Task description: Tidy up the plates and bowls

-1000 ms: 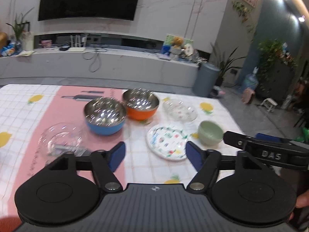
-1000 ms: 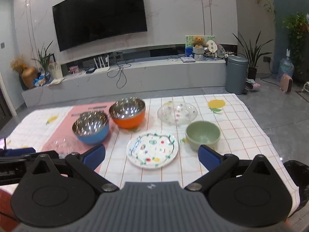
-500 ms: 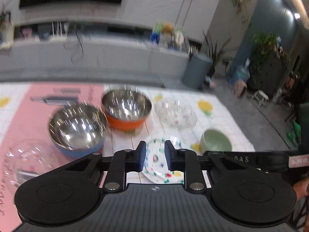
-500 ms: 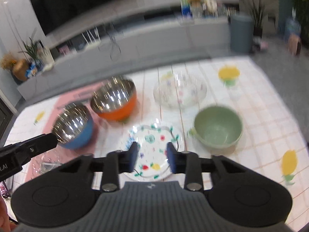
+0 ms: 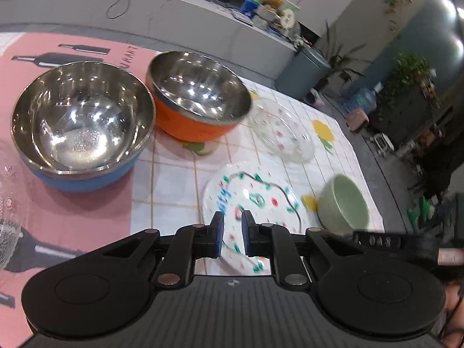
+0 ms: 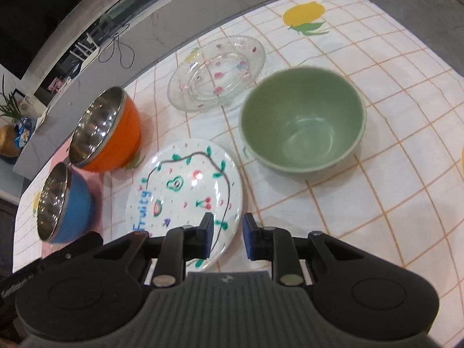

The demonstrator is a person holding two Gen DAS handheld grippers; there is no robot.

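A: What differs from a second back?

B: Both my grippers have dropped toward the table and tipped down. The TV wall is gone from view; the dishes fill both views now. My left gripper (image 5: 232,232) had its jaws spread wide; now they're closing, a narrow gap left, nothing between the blue pads. Same for my right gripper (image 6: 228,236): jaws closing, slightly wider gap, nothing gripped. Both hover over the near edge of the painted plate (image 6: 185,191). No dish has shifted.

A: Materials, shapes?

B: Painted plate: flat, round, glossy white, hand-drawn fruit, the word "Fruity", green leaves on a dark looped line. It sits in the middle of the tablecloth (image 6: 391,133). Green bowl (image 6: 301,121): matte ceramic, deep, round, empty, just right of the plate. Glass plate (image 6: 217,72): clear, textured rim, small pink dots, behind those two. Orange bowl (image 5: 197,95) and blue bowl (image 5: 81,121): polished steel inside, coloured shell outside, side by side at left, close, can't tell if touching. The blue one sits on a pink mat (image 5: 72,211) printed with bottles. Tablecloth: white, orange grid, lemon prints.
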